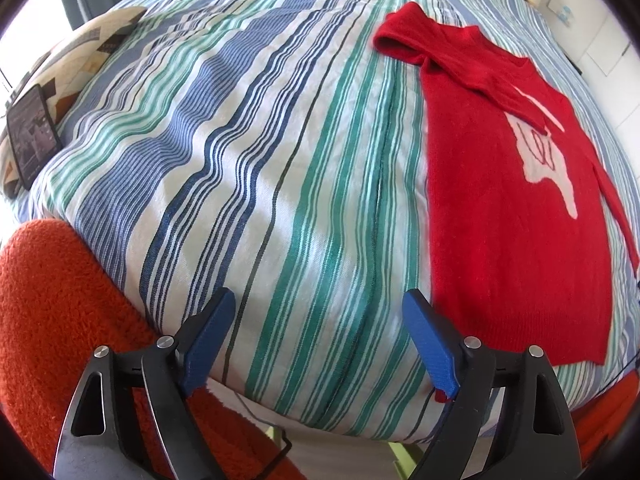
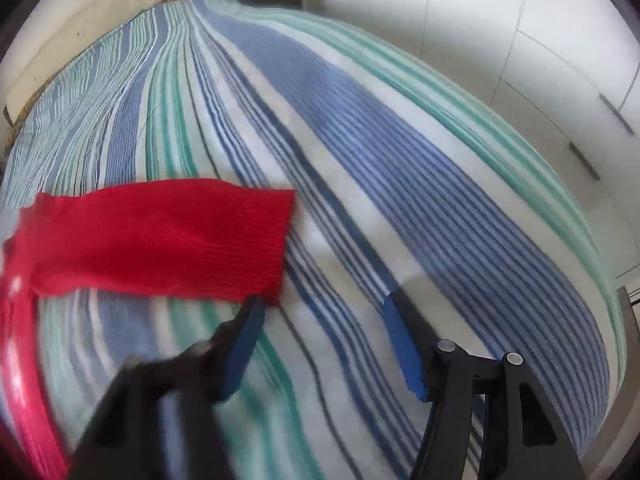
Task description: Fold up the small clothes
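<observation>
With one sleeve folded across the red sweater [image 1: 516,216], both hand-held grippers, left [image 1: 320,340] and right [image 2: 324,344], hang spread and empty; next, probably, pinch the sleeve cuff [image 2: 260,248] at centre-left.

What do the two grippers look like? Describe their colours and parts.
Both match: the left gripper and right gripper have black angular arms with triangular cut-outs, round silver pivot bolts and flat blue finger pads. The right gripper's left finger is motion-blurred. No sleeves or hands show.
</observation>
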A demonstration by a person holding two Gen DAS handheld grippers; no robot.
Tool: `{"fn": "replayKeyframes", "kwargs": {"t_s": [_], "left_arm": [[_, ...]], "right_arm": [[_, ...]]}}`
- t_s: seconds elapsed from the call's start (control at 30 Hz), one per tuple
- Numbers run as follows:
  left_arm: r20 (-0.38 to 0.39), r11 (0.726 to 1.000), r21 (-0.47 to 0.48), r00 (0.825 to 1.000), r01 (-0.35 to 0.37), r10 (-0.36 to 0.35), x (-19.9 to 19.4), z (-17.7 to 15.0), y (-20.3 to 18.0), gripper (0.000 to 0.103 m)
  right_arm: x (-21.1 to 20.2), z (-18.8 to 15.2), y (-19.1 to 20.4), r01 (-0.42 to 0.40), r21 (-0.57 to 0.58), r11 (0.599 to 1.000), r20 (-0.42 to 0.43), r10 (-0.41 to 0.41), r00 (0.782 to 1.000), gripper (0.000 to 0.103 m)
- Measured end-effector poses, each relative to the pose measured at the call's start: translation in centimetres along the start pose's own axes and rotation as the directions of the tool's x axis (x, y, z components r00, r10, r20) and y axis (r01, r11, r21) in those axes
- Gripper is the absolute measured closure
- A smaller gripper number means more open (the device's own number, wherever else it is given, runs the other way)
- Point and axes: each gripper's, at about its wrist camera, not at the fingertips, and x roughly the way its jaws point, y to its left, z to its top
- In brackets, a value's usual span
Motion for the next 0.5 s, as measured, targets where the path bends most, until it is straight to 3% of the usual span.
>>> {"fn": "replayKeyframes", "kwargs": {"t_s": [0.13,0.2,0.3,0.5], "left_arm": [[0.045,0.998,0.052,0.999,-0.030,0.028,-0.2,2.5,-0.7,0.016],[0.085,0.995,0.083,0.995,-0.051,0.044,0.0,4.5,-1.0,0.007],[0.132,0.993,0.085,0.989,-0.080,0.068,1.3,7.1,-0.7,0.005],[-0.029,0.995,0.068,0.997,-0.070,0.072,7.4,9.0,1.2,0.000]], "right_arm": [[-4.3,-0.3,-2.4,-0.049,0.077,0.996,0.087,0.043,0.995,0.042],[-7.1,-0.5,-1.5,-0.070,0.007,0.997,0.132,0.069,0.989,0.042],[-10.7,-2.0,0.2,-0.083,-0.123,0.989,0.180,0.104,0.978,0.036],[-14.8,-8.0,2.9,-0.086,-0.283,0.955,0.202,0.147,0.968,0.033]]}}
